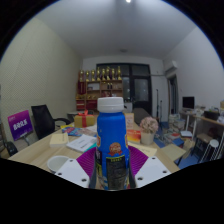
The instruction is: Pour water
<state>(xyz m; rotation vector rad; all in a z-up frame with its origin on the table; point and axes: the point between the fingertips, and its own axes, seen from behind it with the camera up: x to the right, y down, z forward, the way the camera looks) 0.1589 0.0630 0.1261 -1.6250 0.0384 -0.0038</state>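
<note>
Office behind; tongs level, clamping upright bottle.

The claw has pale grey fingers bearing magenta pads.

One blue bottle, one white cap, two fingers, one table.

The bottle stands upright between the gripper fingers, table beyond.
</note>
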